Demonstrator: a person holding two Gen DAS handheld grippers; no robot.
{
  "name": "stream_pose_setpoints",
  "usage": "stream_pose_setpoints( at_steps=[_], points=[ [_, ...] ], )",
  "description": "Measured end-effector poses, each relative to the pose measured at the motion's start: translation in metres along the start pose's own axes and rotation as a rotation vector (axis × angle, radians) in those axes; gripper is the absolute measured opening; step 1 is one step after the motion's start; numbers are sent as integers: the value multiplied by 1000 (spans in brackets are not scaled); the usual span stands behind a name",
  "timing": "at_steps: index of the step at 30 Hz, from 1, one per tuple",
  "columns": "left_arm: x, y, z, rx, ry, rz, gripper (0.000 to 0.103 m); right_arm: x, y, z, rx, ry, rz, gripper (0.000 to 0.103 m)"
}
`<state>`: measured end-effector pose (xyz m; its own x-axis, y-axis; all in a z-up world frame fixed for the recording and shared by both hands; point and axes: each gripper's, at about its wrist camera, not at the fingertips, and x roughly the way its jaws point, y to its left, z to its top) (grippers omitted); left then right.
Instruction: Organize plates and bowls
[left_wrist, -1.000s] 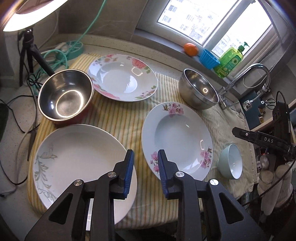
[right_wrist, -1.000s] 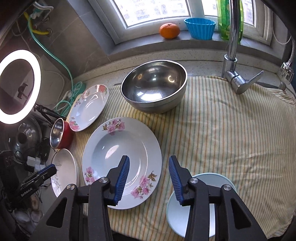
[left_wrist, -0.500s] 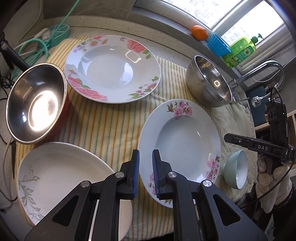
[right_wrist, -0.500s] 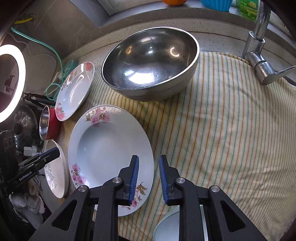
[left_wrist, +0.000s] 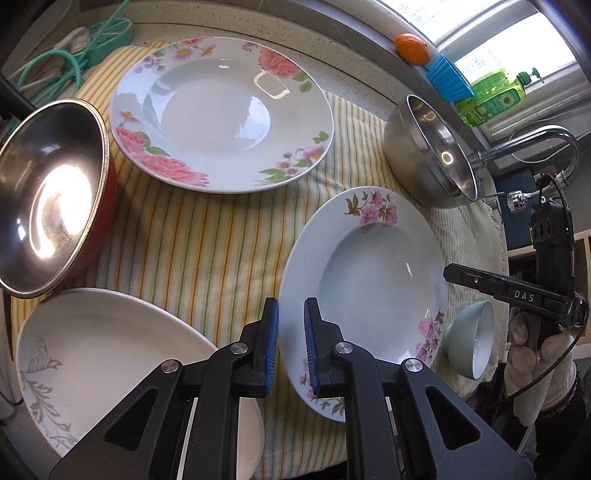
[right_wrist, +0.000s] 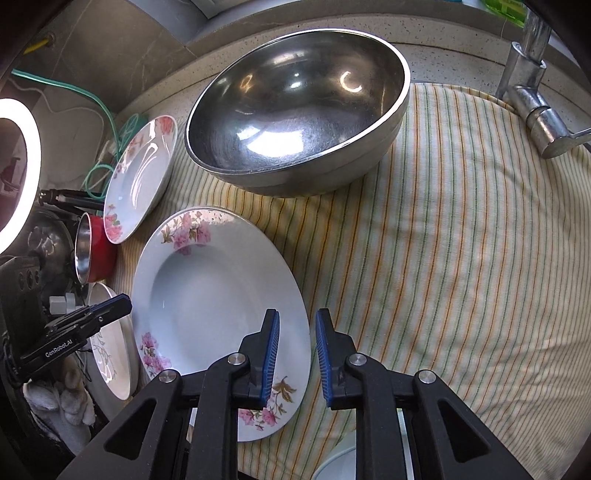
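Observation:
A white deep plate with pink flowers lies on the striped cloth. My left gripper points steeply down and is shut on the plate's left rim, which shows in the narrow gap between the blue pads. At the opposite side, my right gripper straddles the right rim, one pad over the plate and one just outside its edge, pressed close on it. A second floral plate lies farther back. A plain white plate with grey leaves sits near left.
A red pot with a steel inside stands at the left. A large steel bowl is at the back, beside the faucet. A small pale green bowl sits by the cloth's right edge. Green cables lie far left.
Both grippers have come down toward the pink-flowered plate. Their jaws have narrowed from wide apart to a slim gap around its opposite rims. The dishes have not moved.

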<state>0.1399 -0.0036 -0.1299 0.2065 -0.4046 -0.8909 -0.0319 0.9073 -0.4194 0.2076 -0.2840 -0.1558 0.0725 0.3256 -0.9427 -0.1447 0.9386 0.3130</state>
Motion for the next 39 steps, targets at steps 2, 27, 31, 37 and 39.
stream_pose_setpoints(
  at_steps=[2,27,31,37,39],
  points=[
    [0,-1,0,7,3,3,12,2,1,0,-7,9,-5,18],
    [2,-6,-2,36,1,21,12,13,13,-1,-22,50,-54,17],
    [-1,-7,-5,31,2,19,12,14,15,-1,-32,59,-66,17],
    [-3,-7,-13,22,2,17,12,17,16,0,-39,76,-74,17],
    [-5,-6,-16,20,3,18,12,17,18,-1,-48,84,-76,18]
  ],
)
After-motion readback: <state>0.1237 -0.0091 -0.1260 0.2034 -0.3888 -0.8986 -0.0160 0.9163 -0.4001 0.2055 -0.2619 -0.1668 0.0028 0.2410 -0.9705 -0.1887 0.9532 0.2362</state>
